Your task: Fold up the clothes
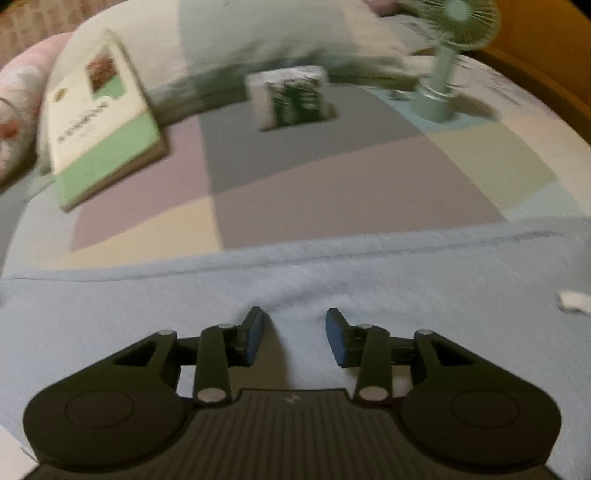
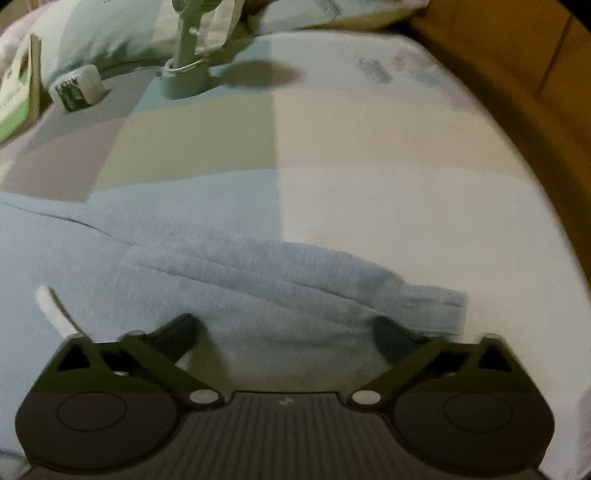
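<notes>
A light blue sweatshirt (image 1: 332, 280) lies flat across the near part of a bed. My left gripper (image 1: 294, 328) hovers just over its body, jaws open with nothing between the blue pads. In the right wrist view the same sweatshirt (image 2: 155, 266) shows one sleeve (image 2: 332, 284) stretched to the right, ending in a ribbed cuff (image 2: 439, 306). My right gripper (image 2: 286, 336) stands wide open over the cloth below that sleeve, holding nothing. A white drawstring end (image 2: 55, 310) lies on the garment left of the right gripper; it also shows as a white tip (image 1: 572, 301).
The bed has a patchwork cover (image 1: 332, 184) in pastel squares. At the back lie a green and white book (image 1: 96, 122), a small box (image 1: 291, 96) and a standing green fan (image 1: 443, 74), with pillows (image 2: 110, 33) behind. A wooden bed frame (image 2: 517, 74) runs along the right.
</notes>
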Available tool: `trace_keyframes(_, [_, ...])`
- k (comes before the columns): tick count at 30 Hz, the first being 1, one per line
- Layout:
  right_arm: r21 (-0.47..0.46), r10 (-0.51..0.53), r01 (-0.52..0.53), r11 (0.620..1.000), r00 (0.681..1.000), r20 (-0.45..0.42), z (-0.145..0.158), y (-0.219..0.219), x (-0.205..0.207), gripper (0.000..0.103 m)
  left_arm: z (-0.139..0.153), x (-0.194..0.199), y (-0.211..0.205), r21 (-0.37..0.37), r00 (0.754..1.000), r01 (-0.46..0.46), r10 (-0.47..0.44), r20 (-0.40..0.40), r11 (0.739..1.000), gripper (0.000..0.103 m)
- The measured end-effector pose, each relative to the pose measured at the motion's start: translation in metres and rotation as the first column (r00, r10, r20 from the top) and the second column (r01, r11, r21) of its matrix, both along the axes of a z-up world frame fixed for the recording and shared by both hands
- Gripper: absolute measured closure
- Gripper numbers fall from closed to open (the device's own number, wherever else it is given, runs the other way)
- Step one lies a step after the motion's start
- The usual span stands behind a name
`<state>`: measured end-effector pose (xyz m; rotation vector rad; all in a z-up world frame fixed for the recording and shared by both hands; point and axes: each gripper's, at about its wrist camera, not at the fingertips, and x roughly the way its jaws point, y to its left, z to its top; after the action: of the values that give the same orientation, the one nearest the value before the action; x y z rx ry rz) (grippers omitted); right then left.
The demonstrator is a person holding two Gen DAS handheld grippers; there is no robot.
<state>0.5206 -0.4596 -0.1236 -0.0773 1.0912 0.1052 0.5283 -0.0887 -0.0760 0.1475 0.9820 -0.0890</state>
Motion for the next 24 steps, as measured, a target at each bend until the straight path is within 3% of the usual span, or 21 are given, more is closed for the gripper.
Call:
trace_keyframes(2, [-0.026,0.007,-0.008,1.000,0.999,-0.044,0.002,0.006,0.004,0.000,0.004,0.006,0.006,0.004,1.000,-0.030,0.030,0.007,1.000,0.066])
trace_keyframes(5, [0.004,-0.041,0.042,0.999,0.997,-0.066,0.020,0.010,0.007,0.000,0.016,-0.007,0.019,-0.010,0.999,-0.030,0.030,0.015,0.999,0.065])
trace_keyframes(9, [0.080,-0.013,0.014,0.997,1.000,-0.009,0.043,0.041,0.001,0.000,0.015,-0.028,0.040,0.002,0.999,-0.043,0.043,-0.001,0.999,0.065])
trace_keyframes(12, [0.112,0.030,-0.032,0.993,0.999,0.020,0.039,0.075,0.002,0.000,0.000,-0.039,0.059,-0.017,0.993,-0.106,0.105,-0.048,0.994,0.065])
trace_keyframes(17, [0.028,-0.005,0.004,1.000,1.000,0.023,0.005,0.113,0.028,0.000,-0.011,-0.061,0.093,-0.109,0.973,-0.222,0.213,-0.091,0.969,0.063])
trace_keyframes(21, [0.040,-0.067,0.067,0.997,0.998,0.010,0.003,0.111,0.046,0.000,-0.004,-0.078,0.108,-0.115,0.970,-0.212,0.194,-0.149,0.970,0.063])
trace_keyframes(24, [0.036,-0.059,0.059,0.998,0.998,-0.008,0.003,0.111,0.048,0.000,0.011,-0.064,0.123,-0.102,0.981,-0.185,0.176,-0.086,0.977,0.063])
